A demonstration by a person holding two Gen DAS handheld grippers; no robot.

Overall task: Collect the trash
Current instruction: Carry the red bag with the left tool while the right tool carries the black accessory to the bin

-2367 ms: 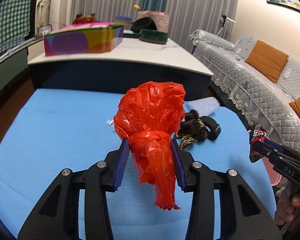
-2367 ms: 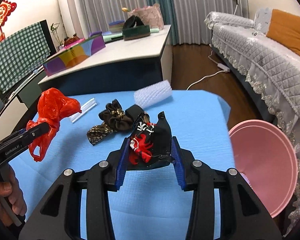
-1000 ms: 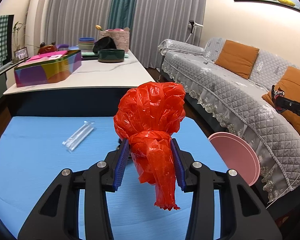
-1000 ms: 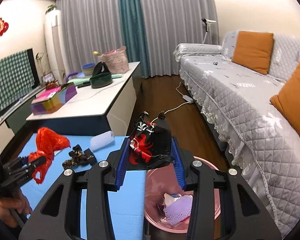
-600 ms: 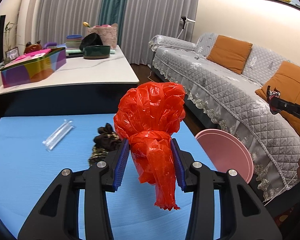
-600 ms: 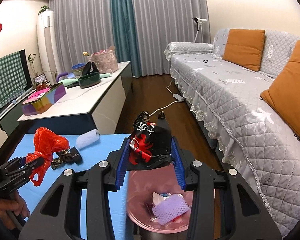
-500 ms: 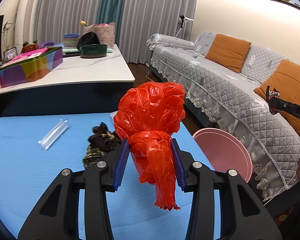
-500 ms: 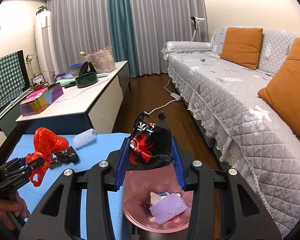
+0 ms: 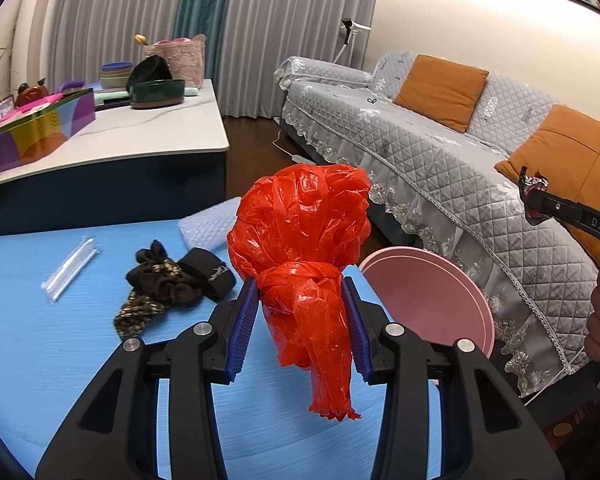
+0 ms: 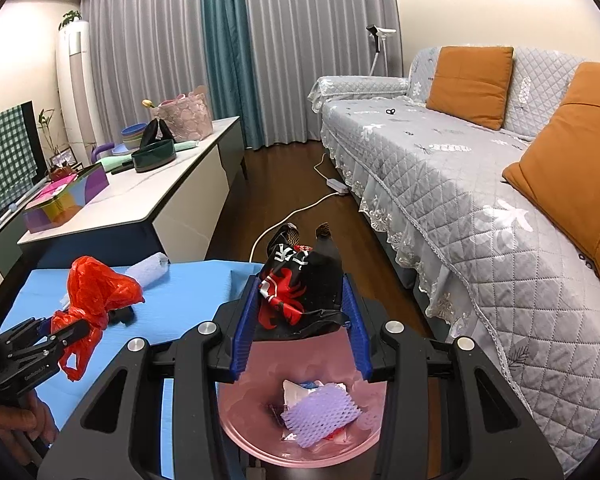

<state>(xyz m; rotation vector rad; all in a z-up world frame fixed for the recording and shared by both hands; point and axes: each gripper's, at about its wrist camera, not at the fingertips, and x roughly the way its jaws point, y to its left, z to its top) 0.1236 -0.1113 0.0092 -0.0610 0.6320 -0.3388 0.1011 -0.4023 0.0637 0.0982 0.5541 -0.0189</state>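
Closest in the right wrist view, a pink waste bin (image 10: 300, 436) sits directly below the right gripper (image 10: 300, 312), holding a purple foam net (image 10: 320, 414) and scraps of paper. The right gripper's blue-padded jaws pinch a crumpled black snack wrapper (image 10: 300, 292) printed with red and white, held above the bin's open mouth.

In the left wrist view, the left gripper (image 9: 300, 312) has its jaws clamped on the knotted neck of a bunched red plastic bag (image 9: 300, 232); the bag's puffed body rises above the pads and a twisted tail hangs below them. This gripper is over a low table covered in a blue mat (image 9: 60, 340), with the bin just off the table's right edge.

Farther on the mat lie a dark brown scrunchie with a patterned band (image 9: 160, 276), a clear plastic sleeve (image 9: 70, 268), and a roll of bubble wrap (image 9: 208, 226) near the far edge.

Beyond stands a white-topped cabinet (image 9: 140, 136) carrying a multicoloured box (image 9: 32, 132) and a dark green bowl (image 9: 158, 94). To the right runs a grey quilted sofa (image 10: 480, 184) with orange cushions (image 10: 470, 80). Grey and teal curtains (image 10: 220, 48) close the back wall above a dark wood floor.
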